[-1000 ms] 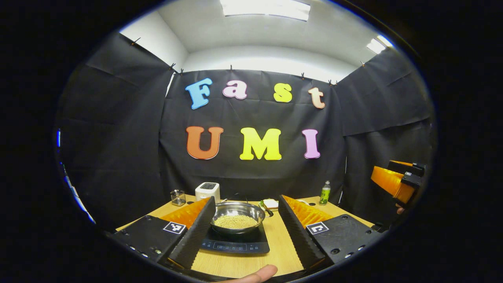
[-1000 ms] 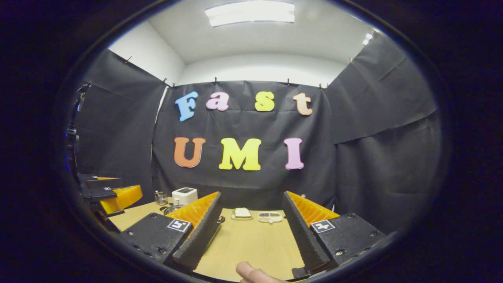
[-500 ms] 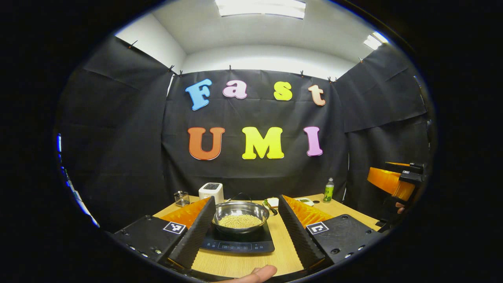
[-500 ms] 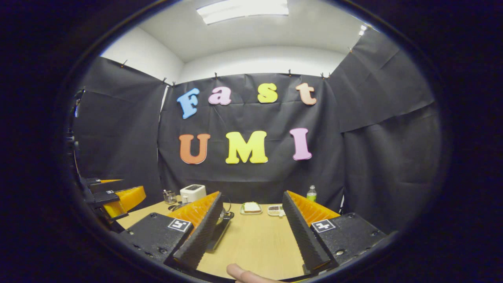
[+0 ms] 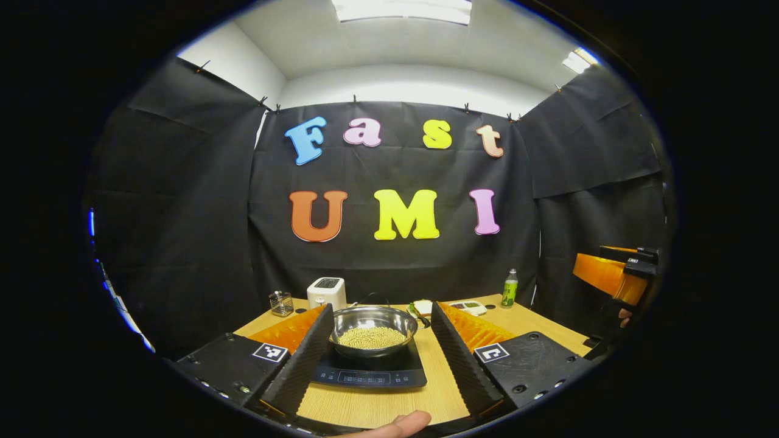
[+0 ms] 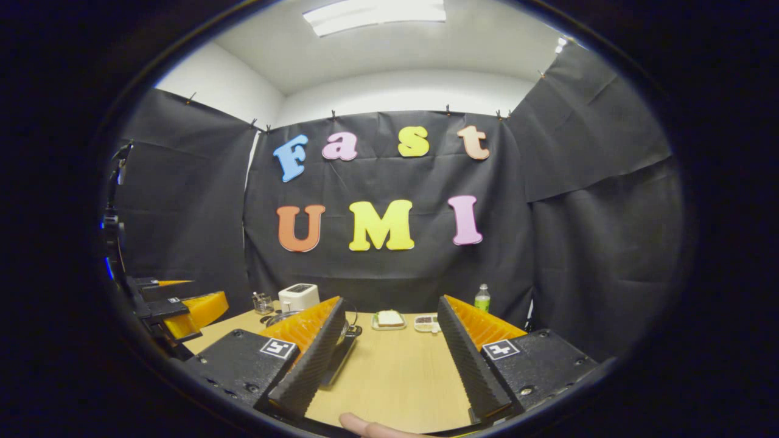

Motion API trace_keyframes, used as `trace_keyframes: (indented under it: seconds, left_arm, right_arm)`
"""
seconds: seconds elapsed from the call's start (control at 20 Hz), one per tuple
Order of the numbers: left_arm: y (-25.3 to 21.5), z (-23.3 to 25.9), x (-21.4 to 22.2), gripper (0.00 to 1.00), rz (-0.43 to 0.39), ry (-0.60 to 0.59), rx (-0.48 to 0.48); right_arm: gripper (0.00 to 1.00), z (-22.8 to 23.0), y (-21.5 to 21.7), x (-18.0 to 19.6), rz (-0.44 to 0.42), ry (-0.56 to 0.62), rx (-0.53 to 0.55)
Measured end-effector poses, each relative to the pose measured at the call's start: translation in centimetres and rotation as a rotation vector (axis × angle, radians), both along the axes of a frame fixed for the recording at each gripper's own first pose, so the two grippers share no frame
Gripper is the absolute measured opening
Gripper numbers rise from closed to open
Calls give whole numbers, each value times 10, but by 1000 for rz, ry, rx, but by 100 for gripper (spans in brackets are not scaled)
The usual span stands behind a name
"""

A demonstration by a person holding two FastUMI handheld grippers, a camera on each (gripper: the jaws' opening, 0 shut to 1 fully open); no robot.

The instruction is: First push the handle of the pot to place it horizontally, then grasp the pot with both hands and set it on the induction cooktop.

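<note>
Both grippers have drawn back slightly: left gripper [image 5: 377, 353] and right gripper [image 6: 389, 359], jaws spread and empty. Beyond, the round steel pot of pale grains [image 5: 372, 328] sits on the black induction cooktop [image 5: 368, 374] upon the wooden surface [image 6: 389, 377]; placement appears complete.

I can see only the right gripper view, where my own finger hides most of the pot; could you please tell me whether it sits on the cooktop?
Observer: Yes. In the left gripper view the pot sits squarely on the induction cooktop.
Operator: Thank you. Is anything inside it?
Observer: It holds a heap of pale yellowish grains.
Operator: And is the left gripper touching it?
Observer: No. The left gripper is open, and the pot lies beyond its fingertips, untouched.
</note>
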State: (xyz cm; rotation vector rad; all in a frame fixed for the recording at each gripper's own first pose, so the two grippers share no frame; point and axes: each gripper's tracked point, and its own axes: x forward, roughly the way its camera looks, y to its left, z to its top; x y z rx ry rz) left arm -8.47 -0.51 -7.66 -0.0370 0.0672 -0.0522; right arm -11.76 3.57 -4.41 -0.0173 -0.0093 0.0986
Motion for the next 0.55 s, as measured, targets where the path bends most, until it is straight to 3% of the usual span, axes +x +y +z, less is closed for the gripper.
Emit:
trace_keyframes:
  seconds: [0.55]
  left_arm:
    - [4, -13, 2, 95, -2, 21, -12]
  right_arm:
    - [97, -8, -5, 2, -11, 18, 8]
